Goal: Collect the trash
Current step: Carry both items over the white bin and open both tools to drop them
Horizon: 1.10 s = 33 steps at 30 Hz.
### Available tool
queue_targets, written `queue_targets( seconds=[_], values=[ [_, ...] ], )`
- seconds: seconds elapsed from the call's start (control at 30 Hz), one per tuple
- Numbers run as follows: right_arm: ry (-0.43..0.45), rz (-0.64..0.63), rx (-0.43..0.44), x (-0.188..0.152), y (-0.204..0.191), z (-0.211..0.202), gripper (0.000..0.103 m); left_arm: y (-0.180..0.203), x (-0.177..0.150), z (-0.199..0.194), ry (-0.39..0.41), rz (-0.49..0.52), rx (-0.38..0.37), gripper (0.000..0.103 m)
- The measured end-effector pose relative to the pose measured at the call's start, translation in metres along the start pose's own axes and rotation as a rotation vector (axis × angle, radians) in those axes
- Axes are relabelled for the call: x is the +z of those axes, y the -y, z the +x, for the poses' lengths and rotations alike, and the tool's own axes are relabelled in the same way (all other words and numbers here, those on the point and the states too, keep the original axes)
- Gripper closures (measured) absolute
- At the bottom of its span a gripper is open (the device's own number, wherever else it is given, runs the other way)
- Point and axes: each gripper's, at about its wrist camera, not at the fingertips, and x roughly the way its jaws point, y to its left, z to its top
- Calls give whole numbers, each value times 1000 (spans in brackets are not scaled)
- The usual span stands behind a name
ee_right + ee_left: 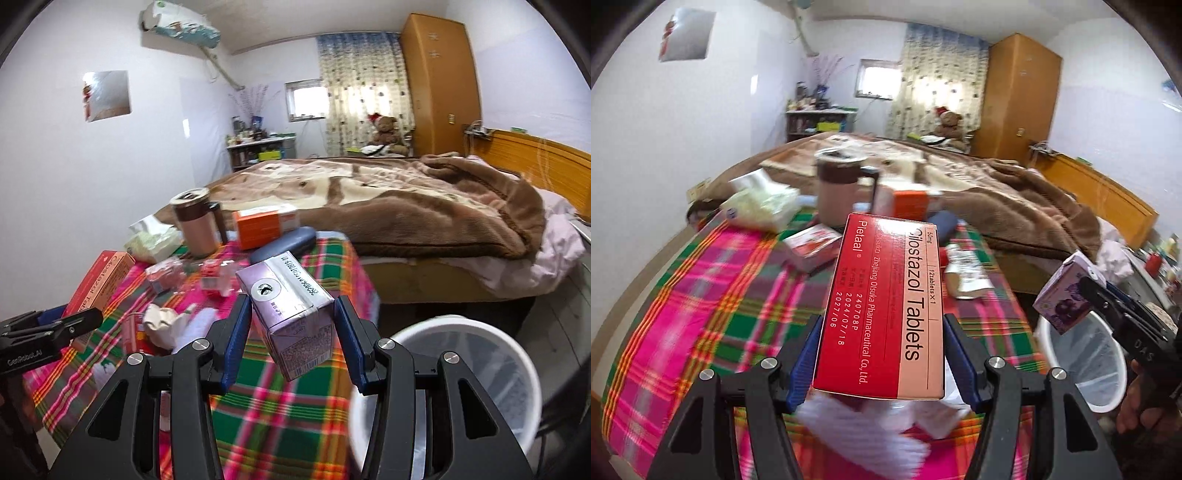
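Note:
My left gripper (882,354) is shut on a red Cilostazol tablet box (882,306) and holds it above the plaid tablecloth (701,295). My right gripper (291,339) is shut on a purple drink carton (291,314), raised over the table's right edge beside the white trash bin (461,391). In the left wrist view the carton (1067,295) and right gripper (1086,299) hang over the bin (1086,369). In the right wrist view the red box (99,284) shows at left. Crumpled white tissue (162,321) and plastic wrappers (214,277) lie on the cloth.
A brown mug (195,221), tissue pack (153,243), orange box (264,221) and dark glasses case (284,243) stand at the table's far side. A small red box (816,245) and a crumpled wrapper (967,277) lie on the cloth. A bed with a brown blanket (406,206) is behind.

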Motion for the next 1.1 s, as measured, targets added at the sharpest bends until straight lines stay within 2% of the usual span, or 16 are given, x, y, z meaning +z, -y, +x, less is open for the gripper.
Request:
queue_targets(
  seconds=[0.27,0.57,0.93,1.1],
  values=[
    [16,55,-97,0,38,-17,55,70,1,3,2,102,-102,39],
    [-16,133,-208,-14,85,-24,55,144,-10,19,-45,193,-217,39],
    [-128,179,-276,-42,128,-12,55,216,-39,53,-159,294,-327,39],
    [-183,184,-277,-54,136,-7,55,237,-52,65,-196,327,-332,39]
  ],
)
